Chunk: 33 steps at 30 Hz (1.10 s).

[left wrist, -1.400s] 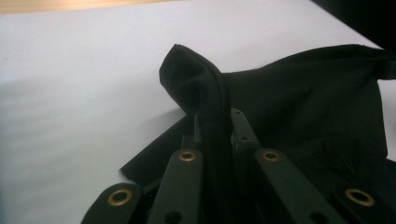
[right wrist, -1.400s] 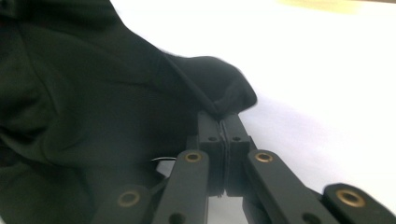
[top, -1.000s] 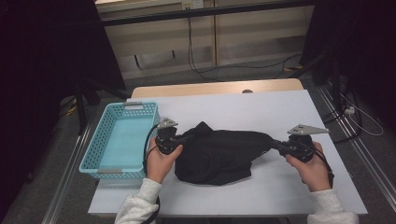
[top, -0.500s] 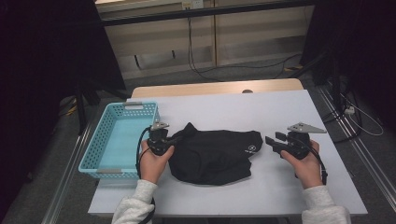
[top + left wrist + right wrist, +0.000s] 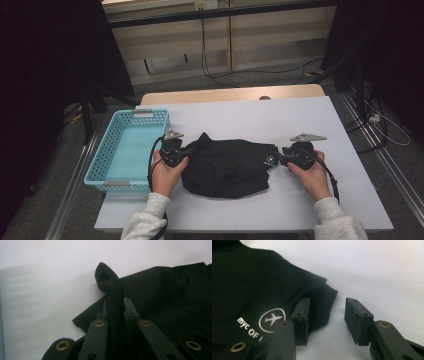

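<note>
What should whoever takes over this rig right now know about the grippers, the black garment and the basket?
Left gripper: shut on a fold of the black garment at its left edge.
Right gripper: open, jaws astride the garment's right corner near the printed logo, gripping nothing.
The garment lies bunched, partly folded, mid-table. The blue basket sits at the table's left edge, nothing in it.
Done: rough fold. Left, probably: grip the right corner, finish folding and move the garment into the basket.

One black garment (image 5: 227, 167), one blue basket (image 5: 116, 172), two tools, and one white table (image 5: 280, 120).
</note>
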Tool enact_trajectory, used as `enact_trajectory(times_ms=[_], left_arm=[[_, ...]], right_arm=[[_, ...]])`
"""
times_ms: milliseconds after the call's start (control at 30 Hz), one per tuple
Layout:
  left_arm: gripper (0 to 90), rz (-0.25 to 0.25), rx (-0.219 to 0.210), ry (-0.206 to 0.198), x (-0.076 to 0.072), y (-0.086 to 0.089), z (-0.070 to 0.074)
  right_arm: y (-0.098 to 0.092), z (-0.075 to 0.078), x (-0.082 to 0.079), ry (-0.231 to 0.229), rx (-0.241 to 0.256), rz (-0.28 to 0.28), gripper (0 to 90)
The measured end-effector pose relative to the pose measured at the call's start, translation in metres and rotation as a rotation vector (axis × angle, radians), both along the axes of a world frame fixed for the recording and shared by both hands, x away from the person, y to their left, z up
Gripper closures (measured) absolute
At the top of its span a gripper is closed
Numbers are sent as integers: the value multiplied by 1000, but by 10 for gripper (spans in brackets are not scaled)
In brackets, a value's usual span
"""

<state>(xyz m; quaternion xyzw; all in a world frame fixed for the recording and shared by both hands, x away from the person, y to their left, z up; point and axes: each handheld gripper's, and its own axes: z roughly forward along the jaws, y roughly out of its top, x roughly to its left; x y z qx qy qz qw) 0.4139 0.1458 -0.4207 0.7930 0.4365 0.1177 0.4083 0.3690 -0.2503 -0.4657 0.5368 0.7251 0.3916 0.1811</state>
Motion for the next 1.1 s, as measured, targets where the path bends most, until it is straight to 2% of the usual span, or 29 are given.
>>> enact_trajectory(times_ms=[133,167,200,233,267,333,400,433,533,633,733,767,867,933,1000,1100], left_arm=[[845,-6,4,8,0,-1,-1],[845,-8,2,11,0,-2,-2],[845,-7,3,11,0,-2,-2],[845,-8,5,7,0,-3,-2],[844,-11,7,8,0,-4,-2],[845,-10,7,13,0,-6,-4],[844,-16,15,15,0,-6,-4],[844,-15,17,13,0,-7,-4],[845,-17,8,12,0,-6,-4],[844,-27,-24,12,-1,-9,-4],[835,-59,-65,22,-3,-15,-2],[830,-66,-54,26,-3,-18,-3],[791,-75,-19,47,-2,-24,-8],[733,-60,1,52,-1,-25,-12],[629,-42,5,44,1,-24,-11],[451,-17,11,5,5,-21,-7]], right_arm=[[3,0,0,4,4,-4,591],[4,0,0,5,5,2,649],[5,-1,-1,12,24,19,757],[7,-1,-1,21,50,42,812],[8,-1,-1,17,46,50,842],[10,-1,-2,7,38,55,860],[5,0,-3,11,74,50,869],[1,2,-5,2,93,34,872],[-15,19,-12,-70,168,-16,875],[-31,36,-21,-125,175,-42,877],[-51,52,-31,-179,222,-93,879],[-56,55,-33,-181,237,-97,879],[-58,50,-35,-143,221,-103,878],[-52,39,-32,-92,188,-102,877],[-46,30,-29,-49,146,-101,875],[-41,24,-25,-26,123,-98,873]])
